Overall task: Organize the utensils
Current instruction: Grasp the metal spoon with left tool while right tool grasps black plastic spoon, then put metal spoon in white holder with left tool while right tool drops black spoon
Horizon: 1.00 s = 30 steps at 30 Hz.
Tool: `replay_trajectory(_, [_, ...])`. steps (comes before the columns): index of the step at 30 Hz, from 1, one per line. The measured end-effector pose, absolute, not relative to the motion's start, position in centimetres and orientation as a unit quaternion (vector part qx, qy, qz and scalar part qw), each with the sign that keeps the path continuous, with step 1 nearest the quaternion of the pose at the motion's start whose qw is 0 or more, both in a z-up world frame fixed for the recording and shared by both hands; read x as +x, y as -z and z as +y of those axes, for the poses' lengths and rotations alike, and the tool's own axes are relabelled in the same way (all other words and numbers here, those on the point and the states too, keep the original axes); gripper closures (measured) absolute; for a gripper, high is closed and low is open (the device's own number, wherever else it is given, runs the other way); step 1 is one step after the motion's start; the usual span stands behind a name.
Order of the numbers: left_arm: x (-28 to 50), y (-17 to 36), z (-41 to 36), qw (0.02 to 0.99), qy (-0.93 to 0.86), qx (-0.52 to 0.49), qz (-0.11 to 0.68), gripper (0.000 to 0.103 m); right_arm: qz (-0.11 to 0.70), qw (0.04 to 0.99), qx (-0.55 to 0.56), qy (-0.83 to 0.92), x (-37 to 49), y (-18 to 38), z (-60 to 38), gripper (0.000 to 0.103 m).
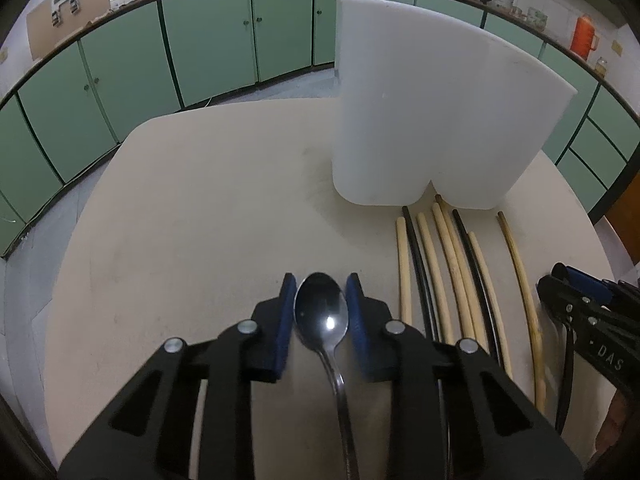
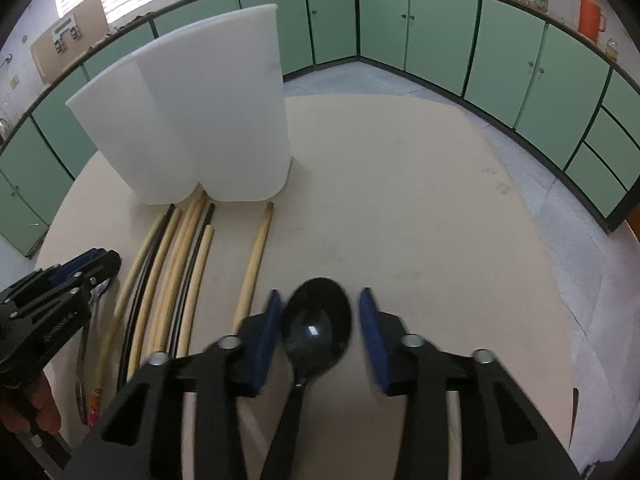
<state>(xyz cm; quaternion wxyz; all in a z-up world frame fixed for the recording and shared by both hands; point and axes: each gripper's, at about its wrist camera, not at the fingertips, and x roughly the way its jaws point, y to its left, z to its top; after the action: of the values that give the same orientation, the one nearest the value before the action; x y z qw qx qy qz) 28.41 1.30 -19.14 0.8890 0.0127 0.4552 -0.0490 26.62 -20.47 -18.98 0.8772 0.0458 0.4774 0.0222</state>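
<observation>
A metal spoon lies on the beige table with its bowl between the blue pads of my left gripper; both pads look pressed against the bowl's sides. In the right wrist view a black plastic spoon lies bowl-forward between the pads of my right gripper; the left pad is at the bowl's edge and a small gap shows on the right. Several wooden and black chopsticks lie side by side between the two grippers. A tall white two-compartment holder stands upright behind them.
Green cabinets ring the room beyond the table's rounded far edge. The right gripper shows at the right of the left wrist view. The left gripper and a hand appear at the left of the right wrist view.
</observation>
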Motion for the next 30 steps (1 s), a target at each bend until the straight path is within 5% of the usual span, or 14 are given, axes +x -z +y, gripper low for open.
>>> replay_trajectory(22, [21.6,10.4,5.9,0.963,0.059,-0.058,0.256,0.081,0.237,0.962,0.054,-0.121,23.1,9.8,-21.5,0.069])
replay_trajectory(27, [22.4,6.9,6.3,0.971,0.072,-0.083,0.212,0.098,0.197,0.970,0.061,-0.132,24.6,7.5,-21.7,0.069])
replay_trajectory(30, [23.1,5.9,6.6,0.967,0.100,-0.116,0.206,0.098,0.185,0.971,0.065,-0.134,25.4,6.4,-21.7,0.069])
